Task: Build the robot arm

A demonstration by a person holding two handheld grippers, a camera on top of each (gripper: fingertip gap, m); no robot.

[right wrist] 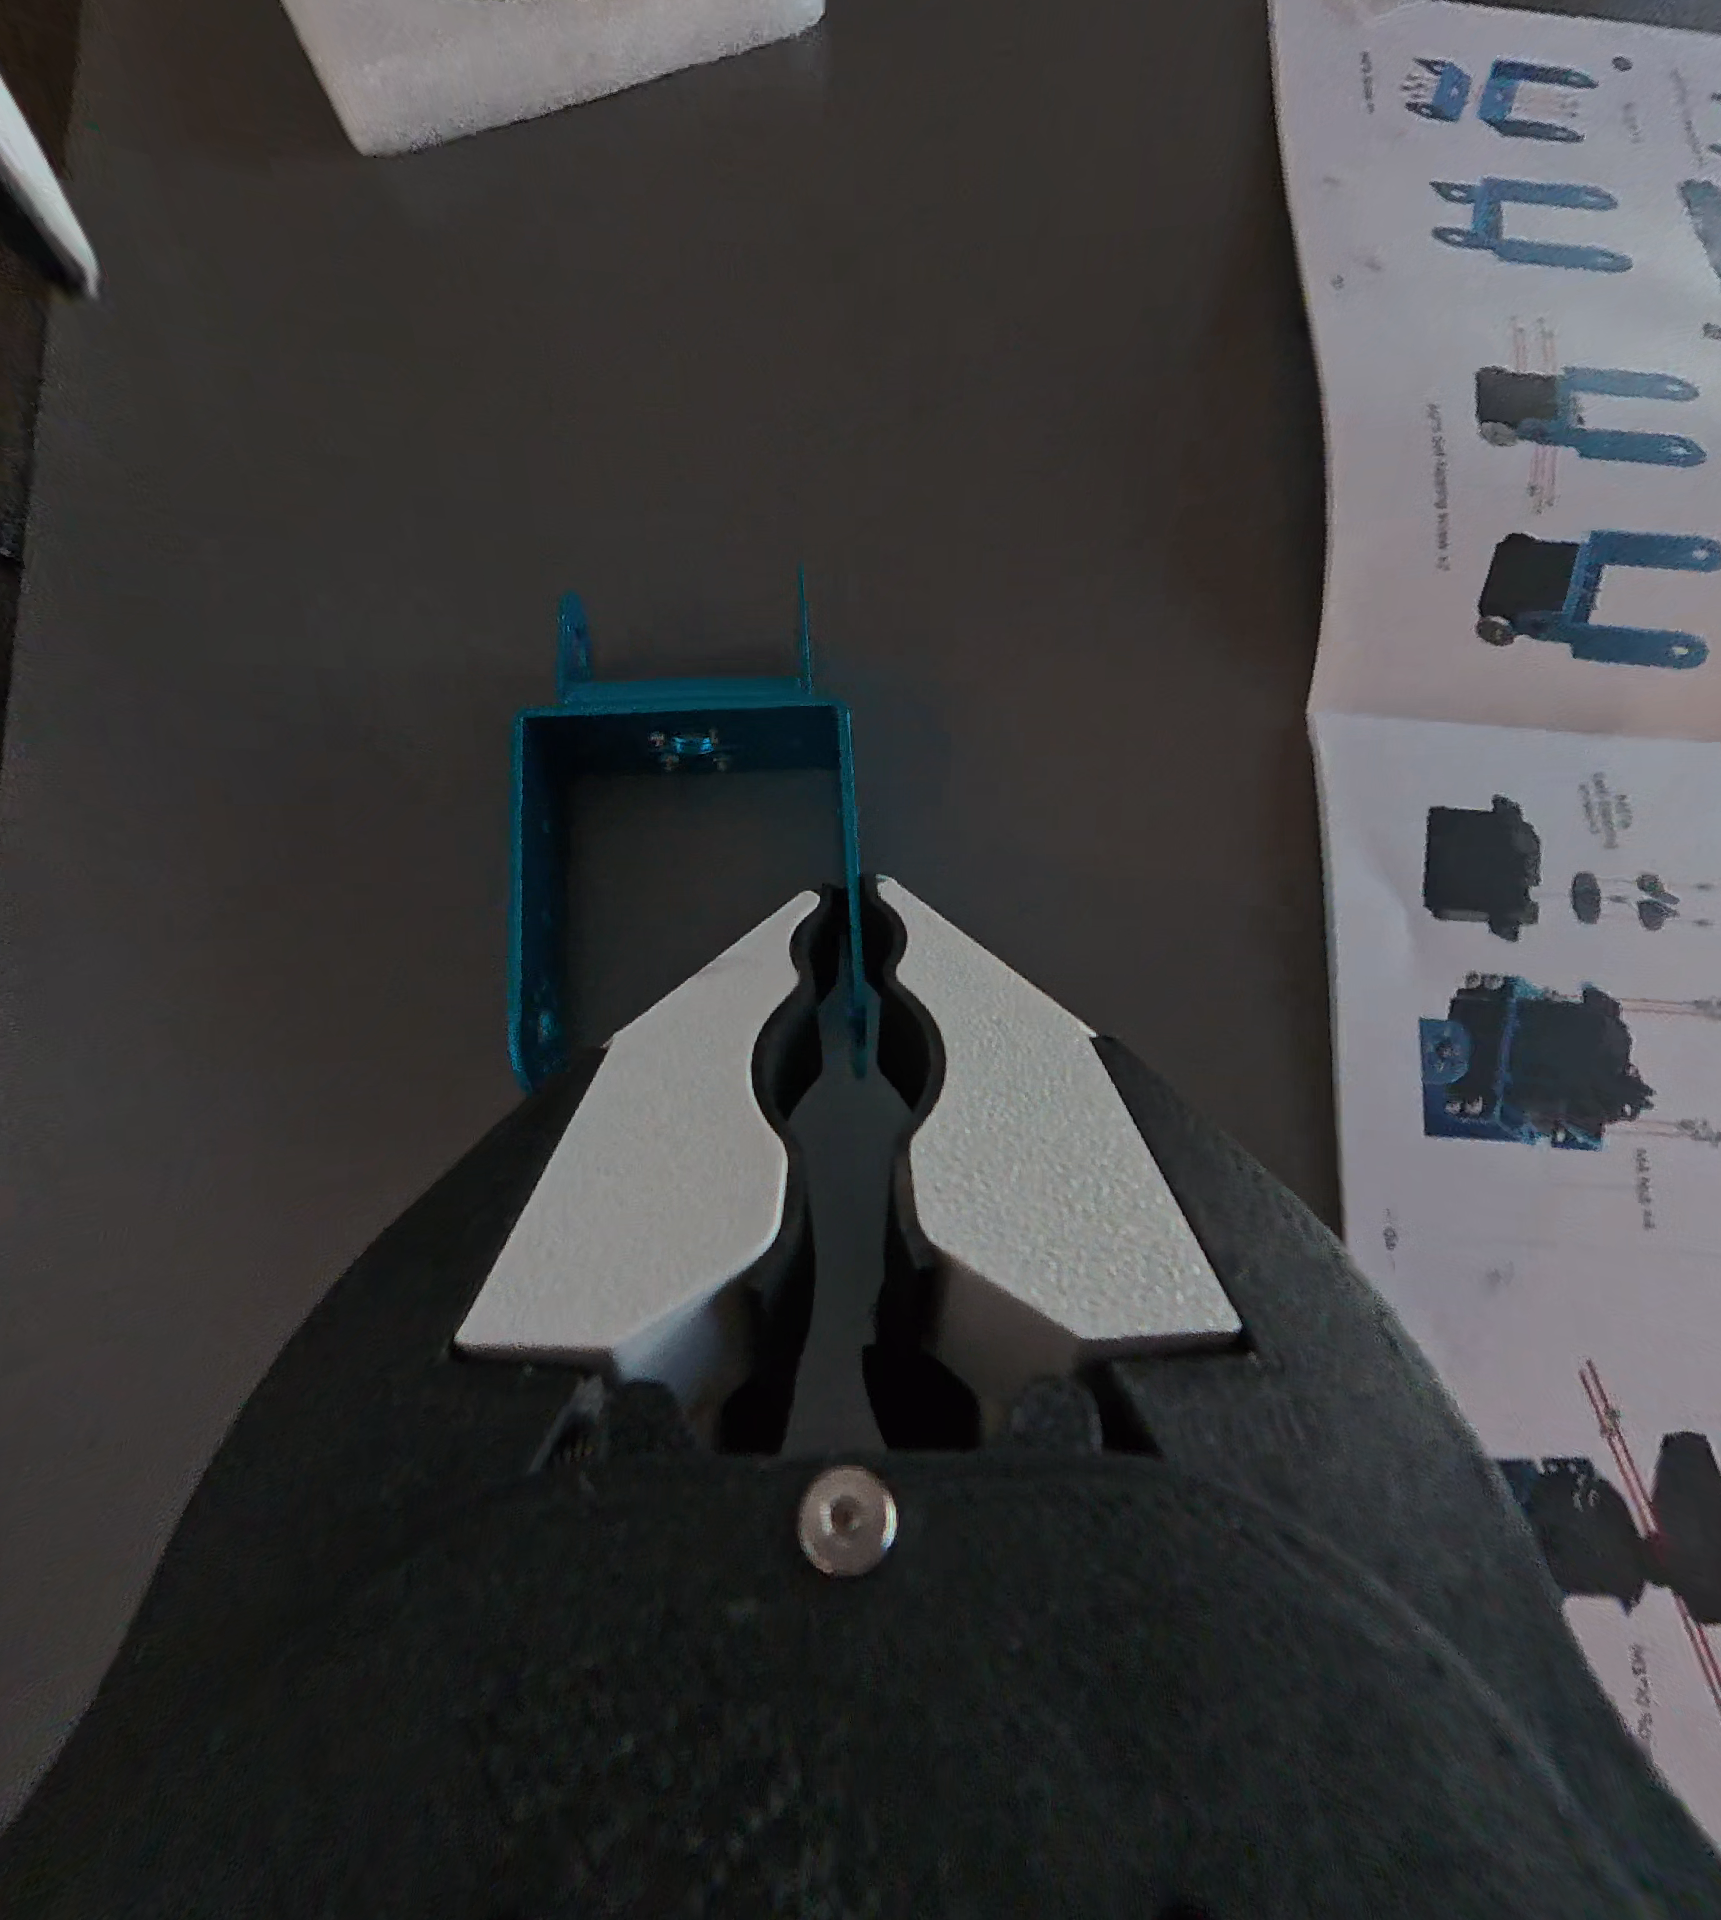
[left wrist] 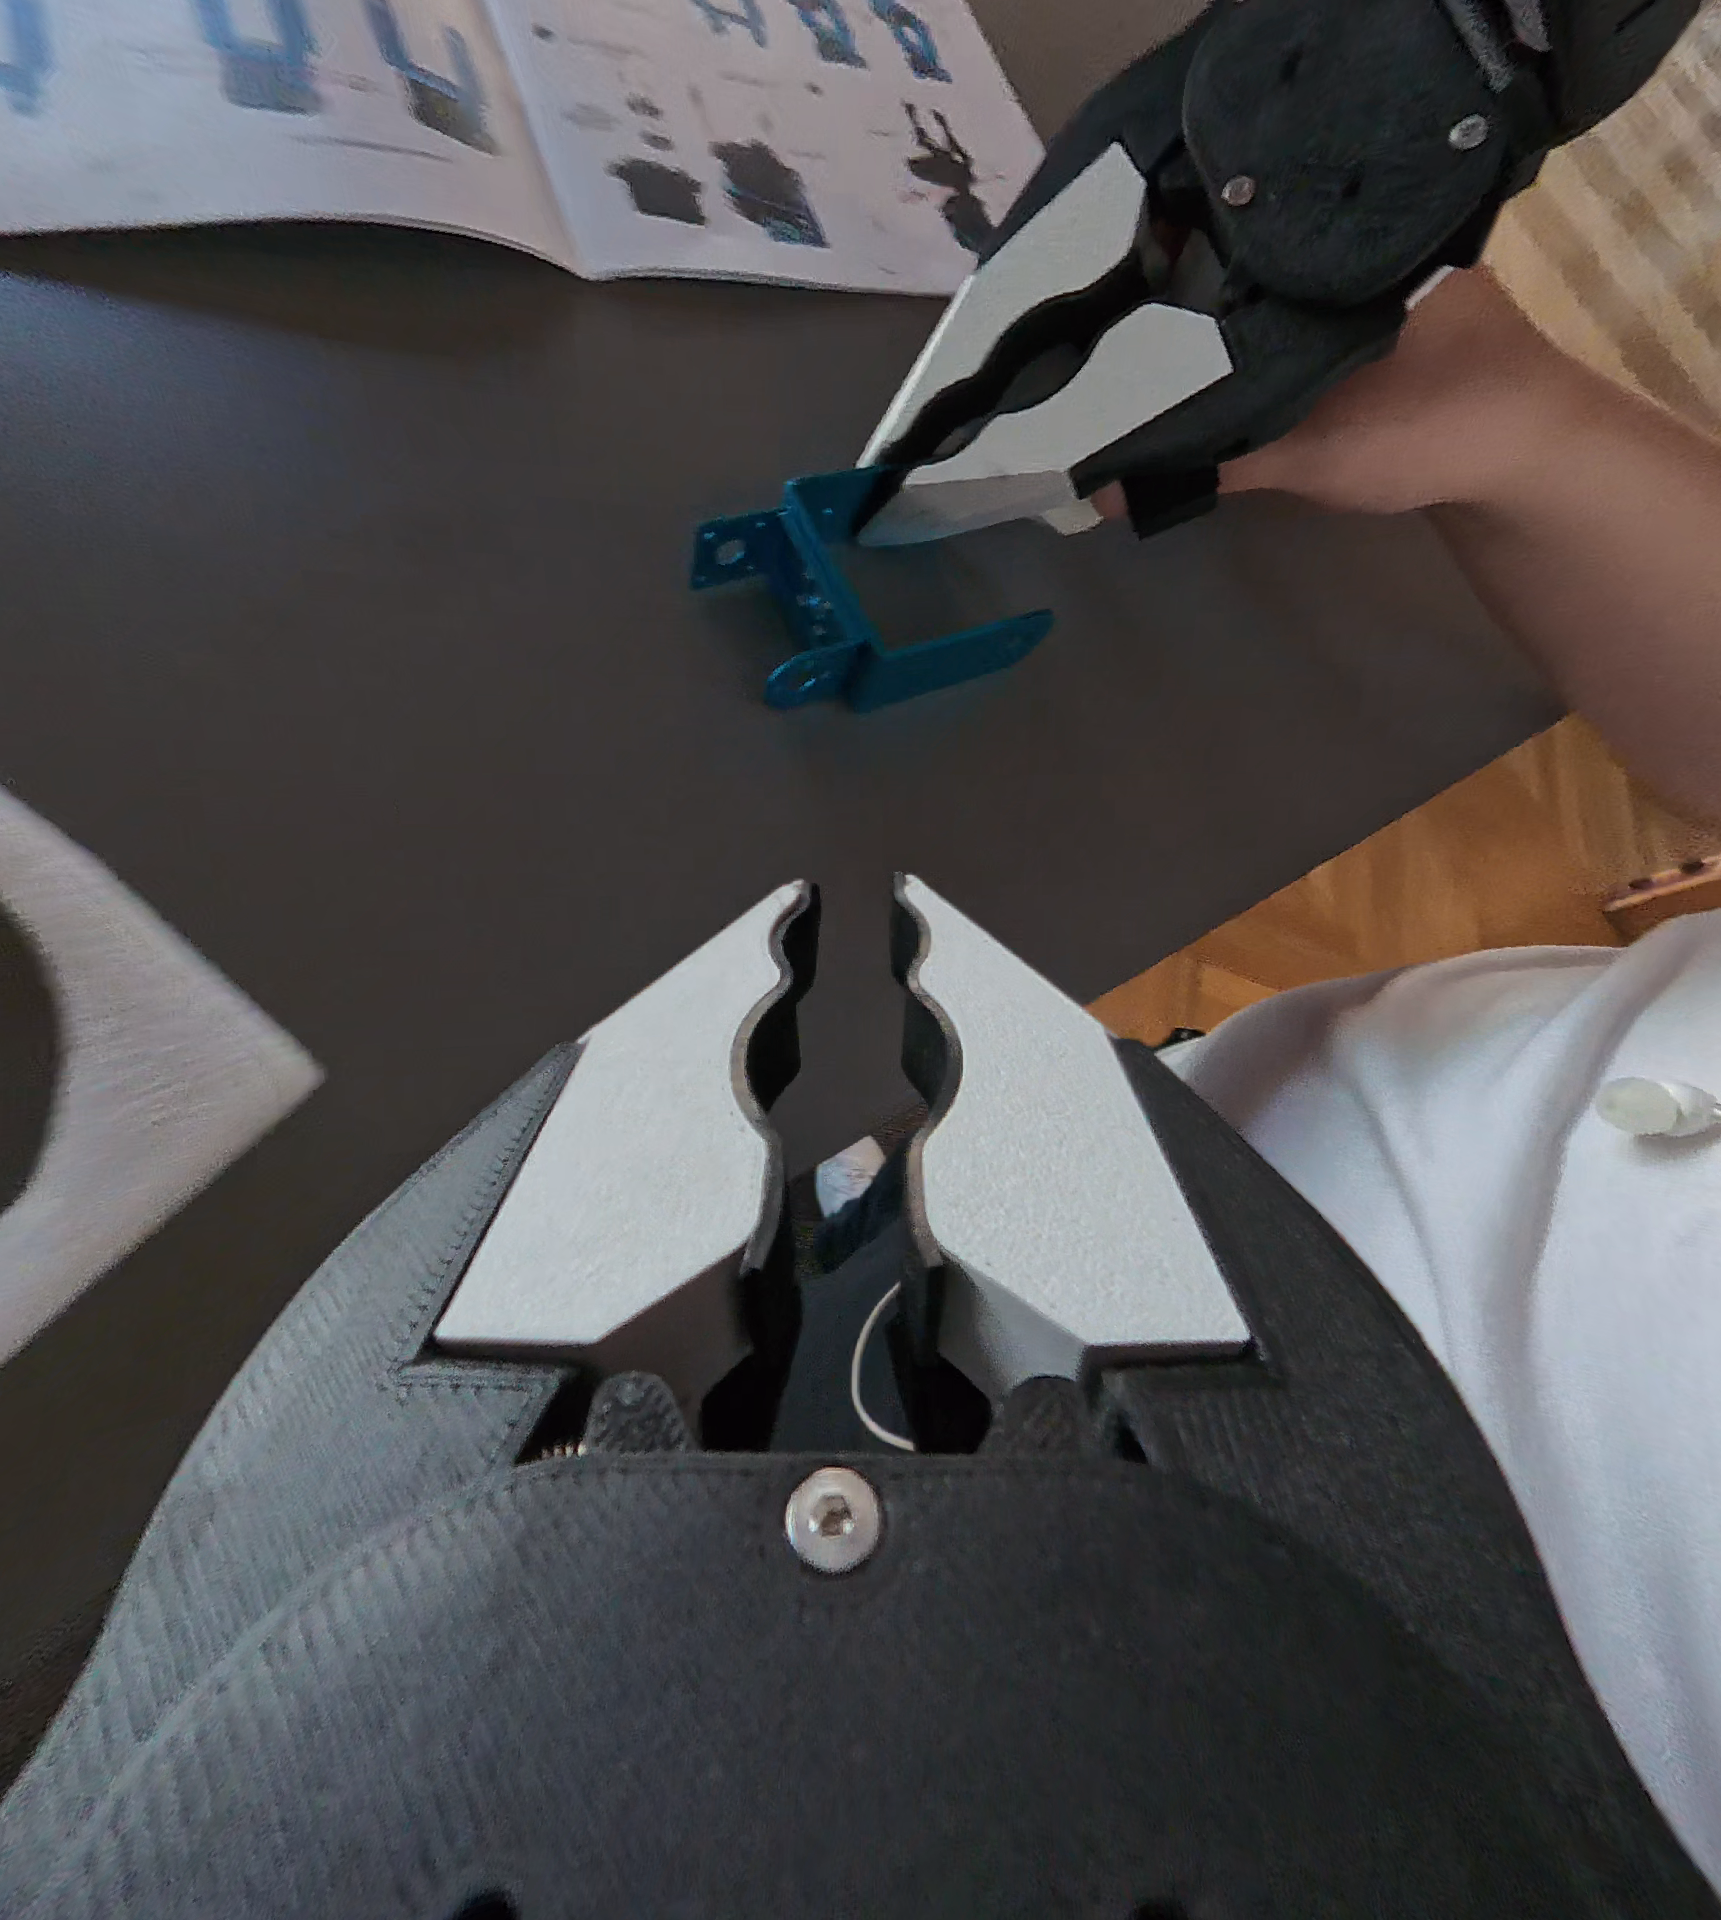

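Note:
A blue metal bracket assembly [right wrist: 679, 748] made of two joined U-shaped pieces sits on the dark table [right wrist: 420, 468]. My right gripper [right wrist: 851, 888] is shut on the right arm of the nearer U-piece, with the thin blue plate pinched between its white fingers. In the left wrist view the same bracket [left wrist: 835, 613] lies ahead, with the right gripper [left wrist: 877, 499] clamped on its far arm. My left gripper [left wrist: 856, 888] hovers near the table's edge, short of the bracket, slightly open and empty.
An open instruction booklet [right wrist: 1562, 727] with pictures of blue and black parts lies right of the bracket; it also shows in the left wrist view [left wrist: 420, 125]. A white foam block [right wrist: 544, 62] and a white foam piece with a round cutout [left wrist: 87, 1039] lie nearby. A person's forearm [left wrist: 1562, 520] and white shirt [left wrist: 1510, 1299] are close. The left gripper's tips are roughly 15 centimeters from the right gripper's.

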